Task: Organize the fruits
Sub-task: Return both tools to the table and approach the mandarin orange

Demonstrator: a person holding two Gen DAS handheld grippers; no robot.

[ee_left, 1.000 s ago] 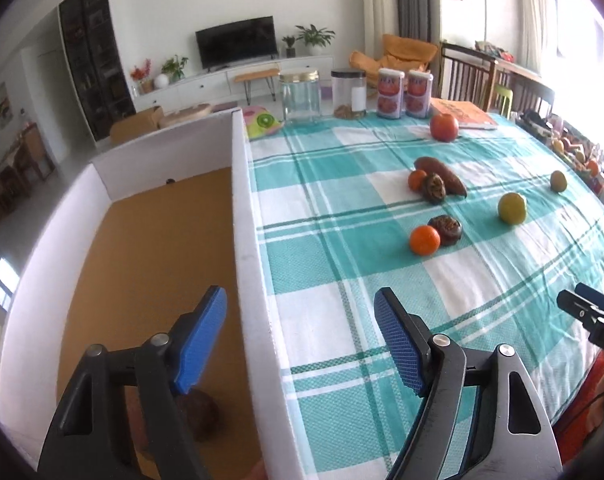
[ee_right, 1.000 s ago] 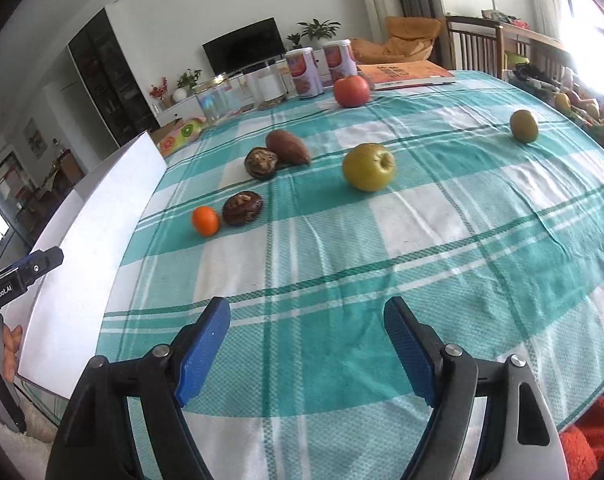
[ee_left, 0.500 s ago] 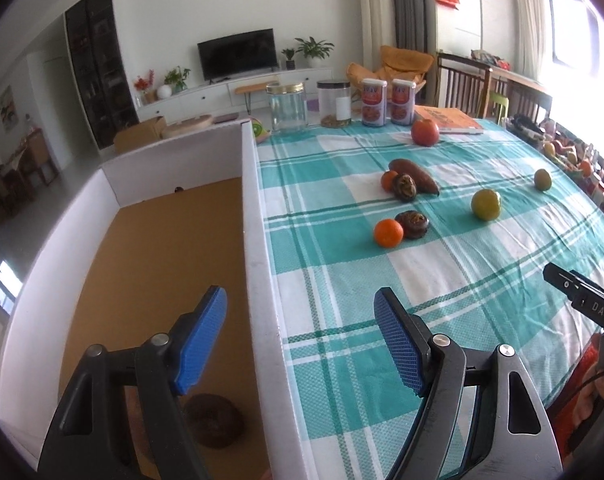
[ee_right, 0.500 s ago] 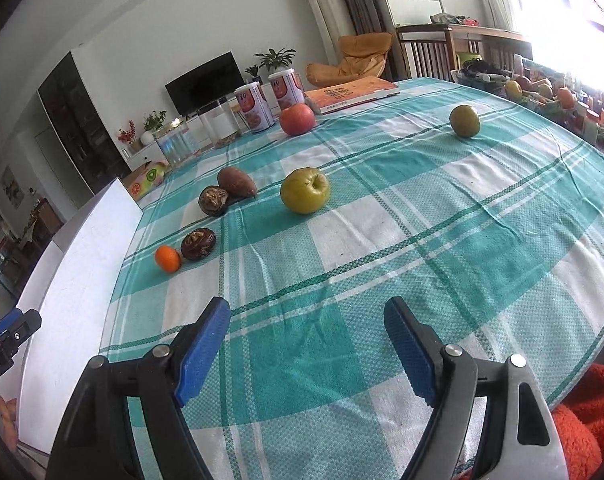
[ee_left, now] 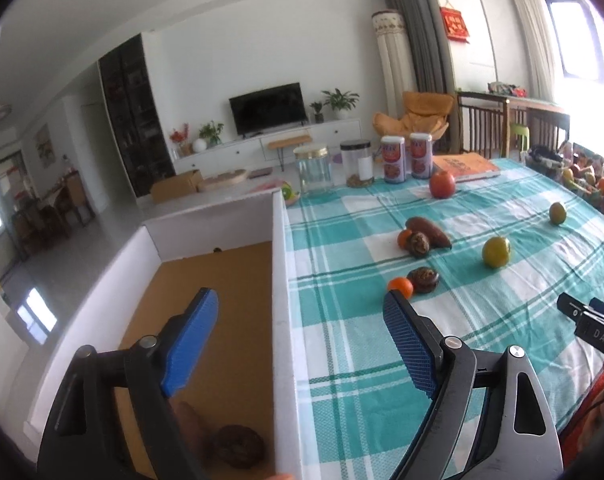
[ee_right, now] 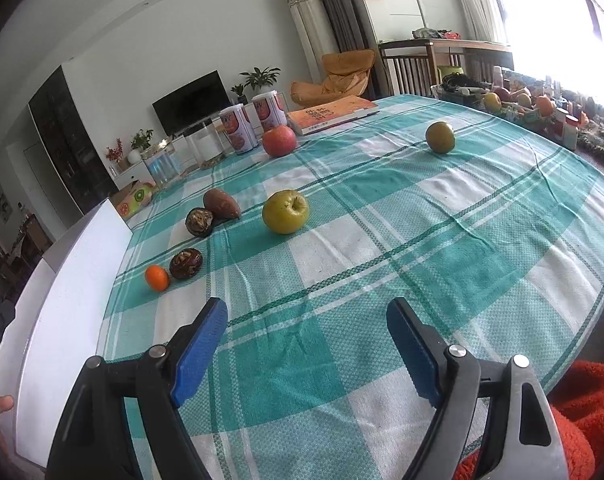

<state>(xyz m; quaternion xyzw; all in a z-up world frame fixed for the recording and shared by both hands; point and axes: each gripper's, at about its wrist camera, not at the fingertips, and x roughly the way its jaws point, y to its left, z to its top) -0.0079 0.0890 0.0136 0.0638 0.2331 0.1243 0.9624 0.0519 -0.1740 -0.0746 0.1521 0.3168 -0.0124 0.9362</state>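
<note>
My left gripper point(ee_left: 302, 340) is open and empty, held above the right wall of a white box point(ee_left: 280, 280) with a brown floor. A dark wrinkled fruit point(ee_left: 238, 446) lies in the box's near corner. On the checked tablecloth lie a small orange point(ee_right: 157, 278), a dark fruit point(ee_right: 186, 263), a second dark fruit point(ee_right: 199, 222), a brown sweet potato point(ee_right: 220, 204), a yellow-green apple point(ee_right: 286, 211), a red apple point(ee_right: 279, 141) and a green fruit point(ee_right: 440, 137). My right gripper point(ee_right: 305, 336) is open and empty above the cloth's near edge.
Jars point(ee_left: 313, 168) and two cans point(ee_left: 407, 158) stand at the table's far edge beside an orange book point(ee_right: 333, 114). A basket of fruit and clutter point(ee_right: 533, 110) lines the right side. A second orange point(ee_left: 403, 238) sits by the sweet potato.
Both grippers have pulled back and tilted up, so the fruits look farther away. Both stay open and empty. The fruits have not moved.
</note>
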